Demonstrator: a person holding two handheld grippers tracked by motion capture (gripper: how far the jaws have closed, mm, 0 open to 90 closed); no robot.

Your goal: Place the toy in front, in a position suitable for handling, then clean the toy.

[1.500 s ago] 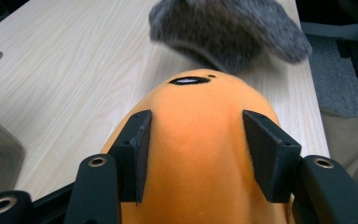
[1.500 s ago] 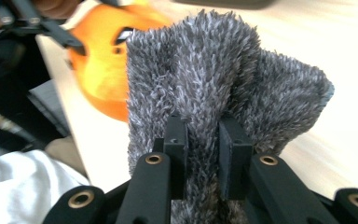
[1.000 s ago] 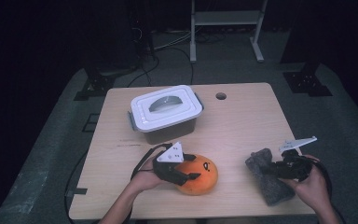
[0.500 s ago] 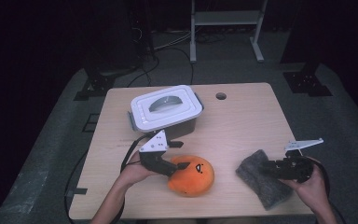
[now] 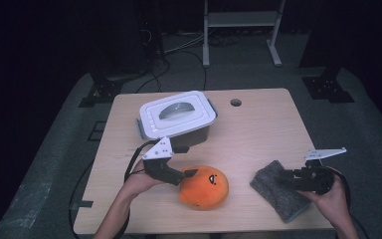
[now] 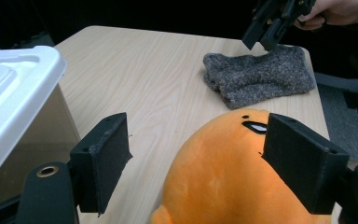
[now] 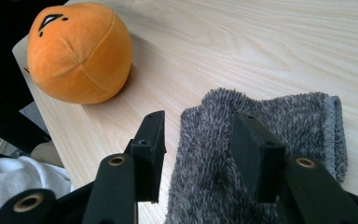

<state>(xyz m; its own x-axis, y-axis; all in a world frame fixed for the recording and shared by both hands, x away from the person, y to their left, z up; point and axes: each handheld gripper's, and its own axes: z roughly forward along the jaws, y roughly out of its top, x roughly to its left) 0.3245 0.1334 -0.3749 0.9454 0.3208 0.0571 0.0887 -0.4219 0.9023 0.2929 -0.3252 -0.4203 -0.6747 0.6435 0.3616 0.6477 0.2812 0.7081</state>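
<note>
One orange plush toy [image 5: 204, 186], one grey cloth [image 5: 281, 189] and one lidded white box [image 5: 177, 115] lie on the tabletop [image 5: 258, 129], worked by two grippers. The left gripper [image 5: 188, 174] has just been opening its jaws, which stand wide beside the plush without pressing it, while the right gripper [image 5: 284, 176] has been opening over the cloth's near edge, gripping nothing. The pale wood top has one round hole [image 5: 236, 102]; the room behind is dark, with a white frame [image 5: 241, 30] cut off at the top.
</note>
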